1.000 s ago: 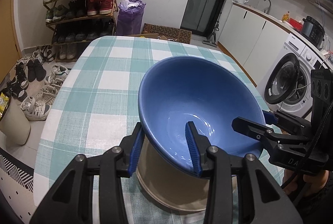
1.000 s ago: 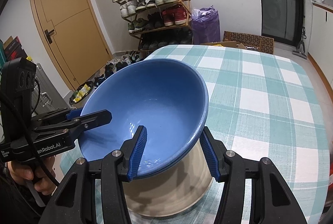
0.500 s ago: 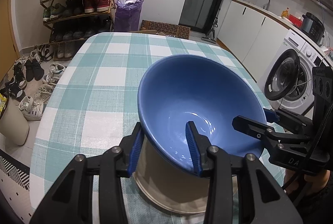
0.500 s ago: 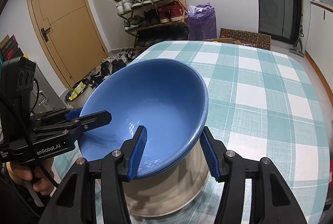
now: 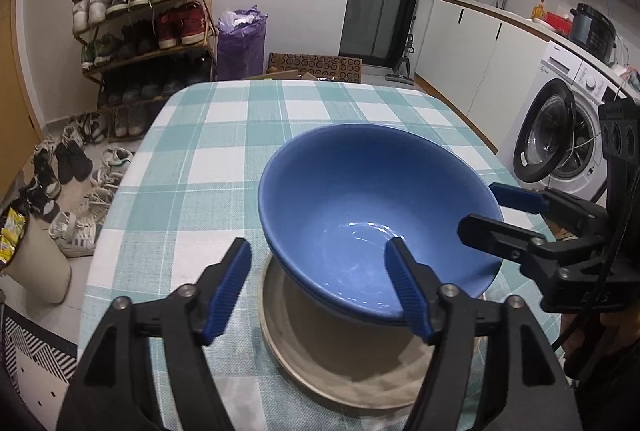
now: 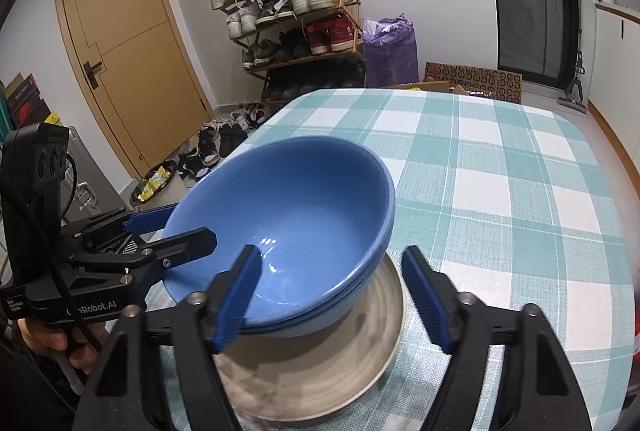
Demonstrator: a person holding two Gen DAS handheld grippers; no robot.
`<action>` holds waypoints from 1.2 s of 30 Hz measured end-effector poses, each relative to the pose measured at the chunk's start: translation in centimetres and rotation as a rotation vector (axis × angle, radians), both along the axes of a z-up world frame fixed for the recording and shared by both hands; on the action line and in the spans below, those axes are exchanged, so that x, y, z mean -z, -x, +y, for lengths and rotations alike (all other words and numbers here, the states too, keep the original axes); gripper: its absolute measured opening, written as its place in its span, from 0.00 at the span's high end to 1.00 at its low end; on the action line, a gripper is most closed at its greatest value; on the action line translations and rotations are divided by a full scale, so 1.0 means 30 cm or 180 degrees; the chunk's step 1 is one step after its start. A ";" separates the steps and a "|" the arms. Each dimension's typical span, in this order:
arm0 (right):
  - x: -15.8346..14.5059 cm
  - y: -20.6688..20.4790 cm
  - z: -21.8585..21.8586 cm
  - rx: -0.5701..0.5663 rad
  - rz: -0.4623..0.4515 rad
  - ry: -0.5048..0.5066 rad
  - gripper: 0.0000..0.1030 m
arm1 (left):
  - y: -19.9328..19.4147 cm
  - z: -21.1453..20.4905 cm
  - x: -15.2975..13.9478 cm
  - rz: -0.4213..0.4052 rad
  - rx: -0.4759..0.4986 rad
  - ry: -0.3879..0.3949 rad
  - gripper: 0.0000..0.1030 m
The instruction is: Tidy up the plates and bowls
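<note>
Glossy deep blue ceramic bowl tilted on our beige glazed plate, our left gripper and right gripper both spread wide, each straddling the bowl's rim, on the teal checked tablecloth

Beige plate surface motion-blurred; centre hidden under blue bowls; bowl count unclear.

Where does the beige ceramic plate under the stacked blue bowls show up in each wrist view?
Left wrist: the beige ceramic plate sits bottom centre, under the blue bowls, between the left gripper fingers.
Right wrist: the plate sits bottom centre, right of the bowls.
Shared landmark: the wooden shoe rack.
</note>
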State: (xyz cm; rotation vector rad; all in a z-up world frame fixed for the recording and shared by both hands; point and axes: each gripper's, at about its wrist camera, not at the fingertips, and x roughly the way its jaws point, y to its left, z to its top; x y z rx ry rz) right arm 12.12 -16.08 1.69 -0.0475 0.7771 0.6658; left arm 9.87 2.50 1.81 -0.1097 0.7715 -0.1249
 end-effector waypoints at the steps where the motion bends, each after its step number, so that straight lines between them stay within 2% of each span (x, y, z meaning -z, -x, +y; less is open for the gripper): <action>1: -0.002 0.000 -0.004 0.0011 -0.0008 -0.0007 0.18 | 0.005 0.002 -0.003 -0.0014 -0.0011 -0.0007 0.23; 3: -0.004 0.003 -0.012 0.0012 -0.0007 -0.0044 0.15 | 0.016 0.005 -0.009 -0.0053 -0.0014 -0.0017 0.20; 5: -0.003 0.006 -0.019 0.0013 0.0000 -0.0061 0.11 | 0.028 0.005 -0.014 -0.0080 -0.0013 -0.0048 0.09; 8: -0.002 0.017 -0.034 0.0020 -0.0014 -0.0119 0.04 | 0.050 0.006 -0.022 -0.0171 -0.0022 -0.0085 0.00; 10: -0.004 0.029 -0.043 0.0026 -0.0048 -0.0159 0.01 | 0.063 0.005 -0.026 -0.0218 -0.0046 -0.0107 0.00; 17: -0.006 0.074 -0.082 0.0012 -0.0150 -0.0326 0.01 | 0.118 0.013 -0.019 -0.0366 -0.0145 -0.0228 0.00; 29: -0.020 0.199 -0.120 -0.0027 -0.0449 -0.0359 0.01 | 0.212 0.015 -0.012 -0.0537 -0.0299 -0.0315 0.00; 36: -0.016 0.254 -0.130 -0.0054 -0.0495 -0.0365 0.01 | 0.268 0.019 -0.004 -0.0633 -0.0361 -0.0357 0.00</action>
